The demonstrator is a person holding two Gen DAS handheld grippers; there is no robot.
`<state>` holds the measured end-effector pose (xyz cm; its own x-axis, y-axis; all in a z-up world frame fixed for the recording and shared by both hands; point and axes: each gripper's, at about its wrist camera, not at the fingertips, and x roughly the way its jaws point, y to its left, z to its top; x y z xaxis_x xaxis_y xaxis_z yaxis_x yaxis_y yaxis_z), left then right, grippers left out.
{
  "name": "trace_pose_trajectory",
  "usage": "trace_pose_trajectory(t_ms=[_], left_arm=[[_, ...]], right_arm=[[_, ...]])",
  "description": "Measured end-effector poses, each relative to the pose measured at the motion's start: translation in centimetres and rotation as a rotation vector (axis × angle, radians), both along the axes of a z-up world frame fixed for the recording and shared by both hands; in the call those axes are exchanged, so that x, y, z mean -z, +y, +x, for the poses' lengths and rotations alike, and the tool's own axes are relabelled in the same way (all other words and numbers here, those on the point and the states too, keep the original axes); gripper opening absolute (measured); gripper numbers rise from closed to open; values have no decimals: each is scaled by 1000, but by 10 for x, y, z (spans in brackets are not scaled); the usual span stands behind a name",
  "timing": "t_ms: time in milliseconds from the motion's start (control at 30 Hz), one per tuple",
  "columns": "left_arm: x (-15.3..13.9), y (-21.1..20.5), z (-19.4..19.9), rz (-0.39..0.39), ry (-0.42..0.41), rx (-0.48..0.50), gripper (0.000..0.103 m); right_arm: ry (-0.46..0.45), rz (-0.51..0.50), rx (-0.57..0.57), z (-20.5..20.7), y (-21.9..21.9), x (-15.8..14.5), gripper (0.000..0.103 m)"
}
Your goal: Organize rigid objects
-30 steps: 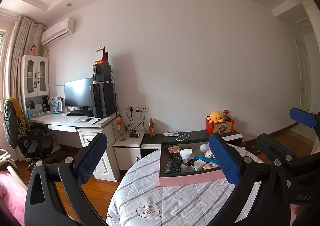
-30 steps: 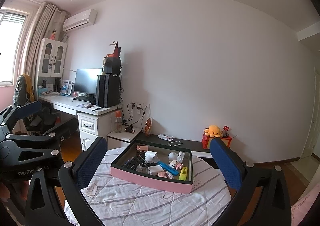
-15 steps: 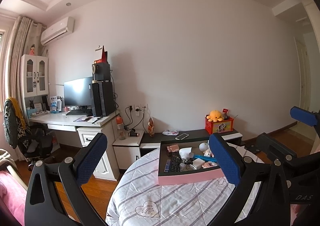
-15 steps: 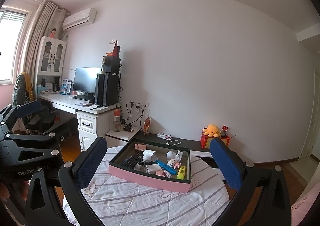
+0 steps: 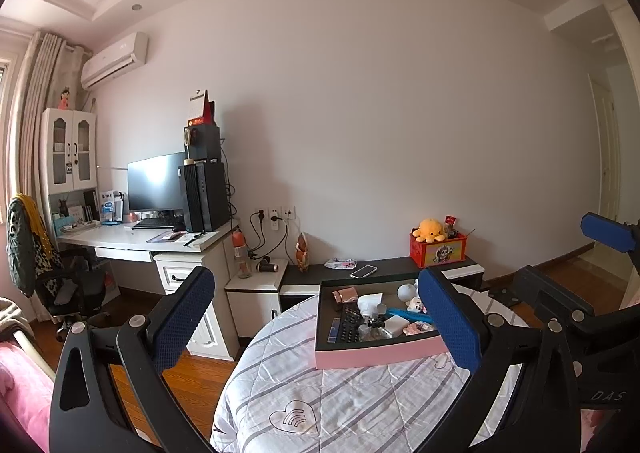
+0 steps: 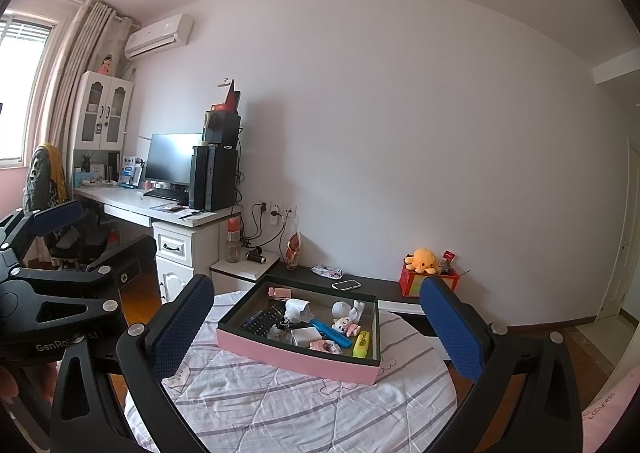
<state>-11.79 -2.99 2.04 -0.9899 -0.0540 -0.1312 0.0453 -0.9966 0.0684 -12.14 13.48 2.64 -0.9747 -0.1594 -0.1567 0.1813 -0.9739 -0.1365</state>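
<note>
A pink tray (image 6: 296,359) with a dark inside sits on a round table with a striped quilted cloth (image 6: 280,405); it also shows in the left wrist view (image 5: 380,355). It holds several small items: a black calculator (image 6: 262,319), a blue bar (image 6: 330,331), a yellow block (image 6: 362,343), a white cup (image 6: 298,309), a small figurine (image 6: 346,327). My left gripper (image 5: 316,323) is open and empty, above the table's near left. My right gripper (image 6: 316,325) is open and empty, short of the tray. The left gripper shows in the right wrist view (image 6: 52,253).
A white desk (image 6: 160,209) with monitor and computer tower stands at back left. A low dark cabinet (image 6: 360,285) behind the table carries a phone (image 6: 346,285) and a red box with a yellow plush (image 6: 424,269). A chair with clothes (image 5: 28,253) is at far left.
Both views have shifted slightly; the tray sits a little lower and closer in the frames. Both grippers stay open and empty.
</note>
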Motion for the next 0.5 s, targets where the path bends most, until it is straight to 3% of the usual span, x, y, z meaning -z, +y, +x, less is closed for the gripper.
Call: trace_pose_trajectory(t_ms=[500], left_arm=[[-1,0,0,2,-6,1,103]], right_arm=[[-4,3,2,1,0,-1,103]])
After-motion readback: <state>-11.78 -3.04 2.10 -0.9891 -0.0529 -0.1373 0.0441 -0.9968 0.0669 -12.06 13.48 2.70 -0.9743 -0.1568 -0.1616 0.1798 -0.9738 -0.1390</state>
